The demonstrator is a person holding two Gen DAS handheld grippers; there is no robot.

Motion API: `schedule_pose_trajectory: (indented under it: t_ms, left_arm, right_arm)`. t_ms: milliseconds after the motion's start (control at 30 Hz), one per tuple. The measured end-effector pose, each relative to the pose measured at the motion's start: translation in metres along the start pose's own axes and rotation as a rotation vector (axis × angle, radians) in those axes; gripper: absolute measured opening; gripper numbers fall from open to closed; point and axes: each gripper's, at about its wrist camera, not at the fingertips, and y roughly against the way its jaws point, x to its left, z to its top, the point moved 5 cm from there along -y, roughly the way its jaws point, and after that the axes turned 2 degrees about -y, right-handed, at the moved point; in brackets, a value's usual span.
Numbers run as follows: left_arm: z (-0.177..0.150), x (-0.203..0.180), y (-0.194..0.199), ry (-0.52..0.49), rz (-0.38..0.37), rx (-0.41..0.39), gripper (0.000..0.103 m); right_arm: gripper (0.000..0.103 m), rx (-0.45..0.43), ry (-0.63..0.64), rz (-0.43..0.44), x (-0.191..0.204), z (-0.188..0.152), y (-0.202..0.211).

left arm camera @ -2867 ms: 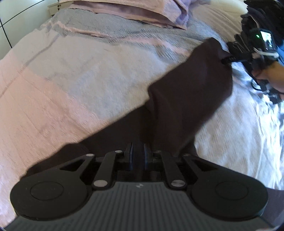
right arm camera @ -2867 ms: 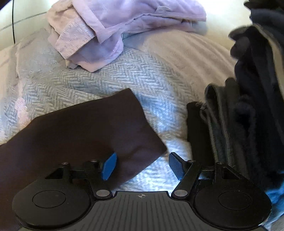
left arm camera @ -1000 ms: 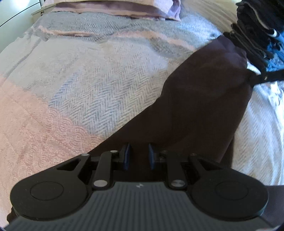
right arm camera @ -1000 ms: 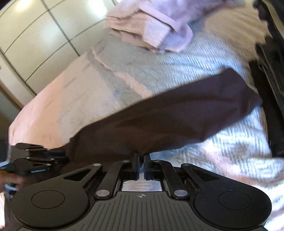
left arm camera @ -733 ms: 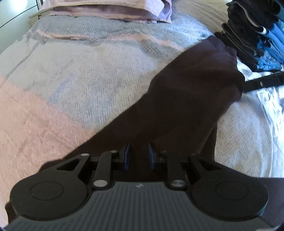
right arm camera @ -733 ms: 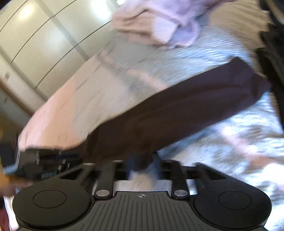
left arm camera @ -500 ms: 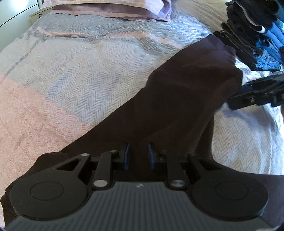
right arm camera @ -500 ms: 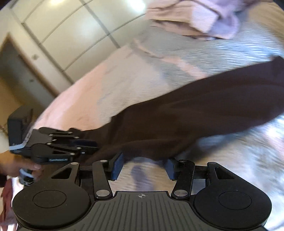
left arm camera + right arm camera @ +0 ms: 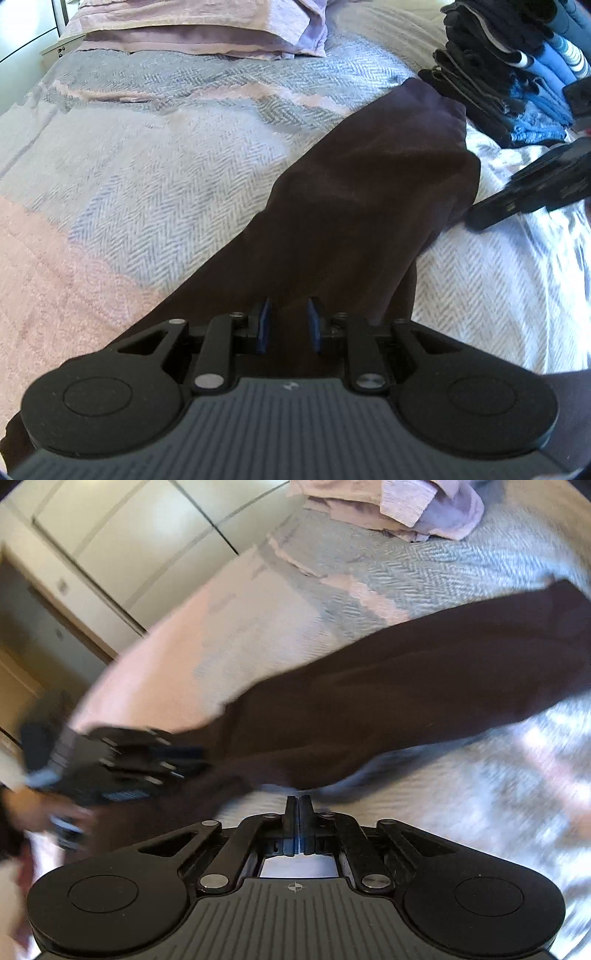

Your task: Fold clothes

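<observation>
1. Left gripper [image 9: 286, 325] – blue pads a little apart with dark cloth between them; cannot tell if it's pinched.
2. Dark brown garment [image 9: 354, 206] lies as a long strip across the bedspread [image 9: 147, 177], far end near the clothes stack [image 9: 517, 85] at the right edge.
3. Right gripper [image 9: 298, 825] – fingers pressed together at the garment's near edge; whether cloth is caught, can't tell.
4. Risk: loose hold, fabric slips mid-fold, bunches.
</observation>
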Motion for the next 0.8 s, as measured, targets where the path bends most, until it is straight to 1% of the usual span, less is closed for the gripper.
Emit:
schedule_pose_trajectory:
  t_ms: [33,67,100,133,167,200,233,333,367,400,433,467,500,700,733,800]
  left_arm:
    - [0.001,0.0,0.0,0.001,-0.003,-0.003,0.019]
    - [0.002,0.0,0.0,-0.001,-0.006,-0.005,0.019]
    - [0.002,0.0,-0.001,-0.006,-0.009,-0.004,0.019]
    - [0.002,0.0,-0.002,-0.006,-0.01,-0.003,0.019]
    - [0.001,0.002,-0.002,-0.002,-0.01,-0.001,0.019]
    - [0.001,0.003,-0.003,0.001,-0.01,0.002,0.019]
    - [0.001,0.004,-0.004,0.005,-0.009,0.003,0.019]
    - [0.0,0.007,-0.004,0.005,-0.002,0.006,0.019]
    - [0.0,0.008,-0.004,0.005,0.001,0.006,0.019]
    - [0.001,0.009,-0.005,0.006,0.004,0.006,0.019]
    - [0.001,0.01,-0.005,0.007,0.008,0.007,0.019]
    - [0.001,0.012,-0.005,0.008,0.015,0.007,0.019]
    - [0.001,0.013,-0.006,0.01,0.02,0.007,0.019]
    - [0.001,0.026,-0.019,0.022,0.061,0.024,0.019]
    - [0.001,0.027,-0.02,0.024,0.067,0.028,0.019]
    - [0.002,0.029,-0.021,0.025,0.063,0.034,0.019]
  right_arm:
    - [0.006,-0.001,0.029,-0.011,-0.002,0.0,-0.003]
    - [0.01,-0.006,0.053,-0.004,-0.002,0.0,-0.005]
    - [0.02,-0.012,0.076,0.009,0.0,0.0,-0.008]
    - [0.028,-0.018,0.101,0.024,0.002,0.001,-0.011]
    - [0.043,-0.024,0.132,0.042,0.006,0.001,-0.015]
    - [0.054,-0.031,0.163,0.06,0.01,0.002,-0.019]
    - [0.055,-0.032,0.177,0.076,0.013,0.002,-0.021]
    - [0.055,-0.008,0.134,0.112,0.012,-0.001,-0.018]
    - [0.052,0.0,0.12,0.124,0.011,-0.001,-0.017]
    - [0.03,0.008,0.106,0.136,0.011,-0.002,-0.016]
    - [0.015,0.016,0.091,0.147,0.011,-0.003,-0.014]
    - [0.005,0.023,0.077,0.159,0.01,-0.004,-0.013]
    - [0.002,0.031,0.062,0.171,0.01,-0.005,-0.012]
    - [0.0,0.079,-0.024,0.242,0.008,-0.01,-0.005]
    - [0.0,0.086,-0.031,0.244,0.008,-0.012,-0.003]
    - [0.0,0.095,-0.02,0.217,0.01,-0.017,0.002]
